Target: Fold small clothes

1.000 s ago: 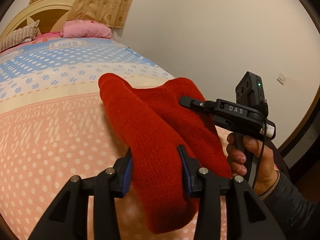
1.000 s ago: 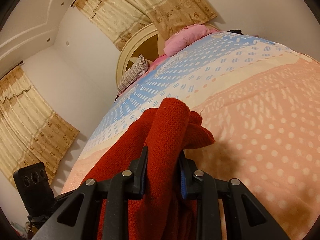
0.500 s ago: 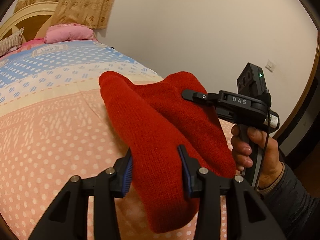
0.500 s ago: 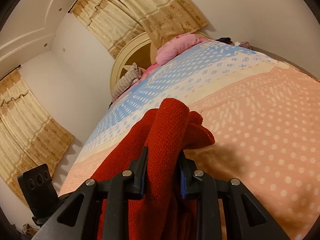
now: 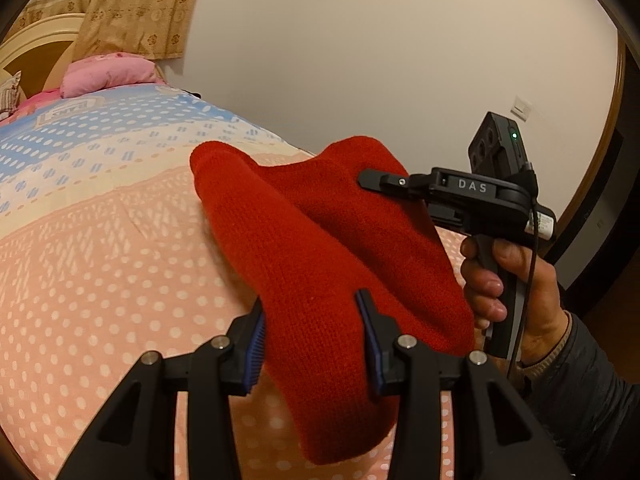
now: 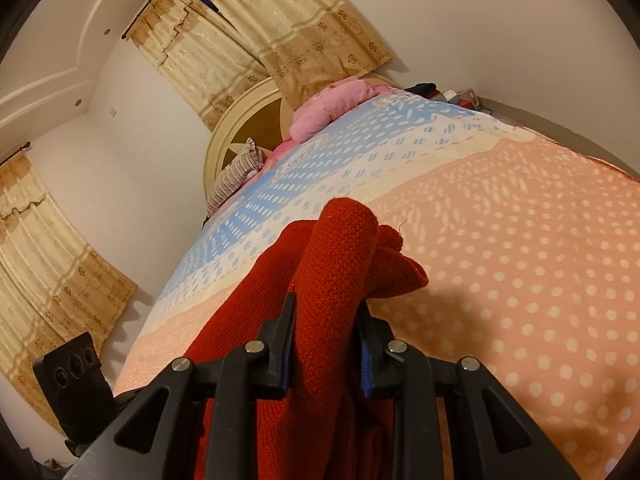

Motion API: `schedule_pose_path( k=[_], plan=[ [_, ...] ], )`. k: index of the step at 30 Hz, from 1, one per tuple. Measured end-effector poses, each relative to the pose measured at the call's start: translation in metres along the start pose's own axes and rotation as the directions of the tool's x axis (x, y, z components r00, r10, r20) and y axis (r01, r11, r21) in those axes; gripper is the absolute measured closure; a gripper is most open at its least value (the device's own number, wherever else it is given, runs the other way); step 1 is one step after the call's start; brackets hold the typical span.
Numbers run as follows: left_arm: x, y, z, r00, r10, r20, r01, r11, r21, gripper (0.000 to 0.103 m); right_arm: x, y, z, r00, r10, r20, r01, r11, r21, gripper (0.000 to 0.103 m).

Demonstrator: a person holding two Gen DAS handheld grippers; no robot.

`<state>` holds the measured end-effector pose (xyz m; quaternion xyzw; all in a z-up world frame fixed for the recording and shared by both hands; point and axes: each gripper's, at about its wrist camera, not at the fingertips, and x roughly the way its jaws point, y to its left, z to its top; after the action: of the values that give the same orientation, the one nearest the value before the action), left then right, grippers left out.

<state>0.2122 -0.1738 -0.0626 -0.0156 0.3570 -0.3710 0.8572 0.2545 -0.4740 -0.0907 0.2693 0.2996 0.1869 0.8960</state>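
The red knitted garment [image 5: 320,248] hangs above the pink dotted bedspread [image 5: 100,272] — the left gripper [image 5: 312,336] and right gripper [image 6: 326,320] each clamp 1 bunched fold of it between narrowed jaws.

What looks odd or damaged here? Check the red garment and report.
A loose thread sticks up from the bunched edge of the red knit garment beyond the right gripper. Otherwise nothing stands out; both grippers clamp it above the bedspread.
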Motion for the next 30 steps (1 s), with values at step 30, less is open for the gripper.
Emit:
schedule_pose_path(
  k=[30],
  plan=[
    [0.025,-0.013,-0.025,0.998,0.032,-0.061,-0.030,0.999,0.040,0.059,-0.008,-0.045,-0.015,0.998,-0.063,-0.005,0.063,0.996,0.067,0.078]
  ],
)
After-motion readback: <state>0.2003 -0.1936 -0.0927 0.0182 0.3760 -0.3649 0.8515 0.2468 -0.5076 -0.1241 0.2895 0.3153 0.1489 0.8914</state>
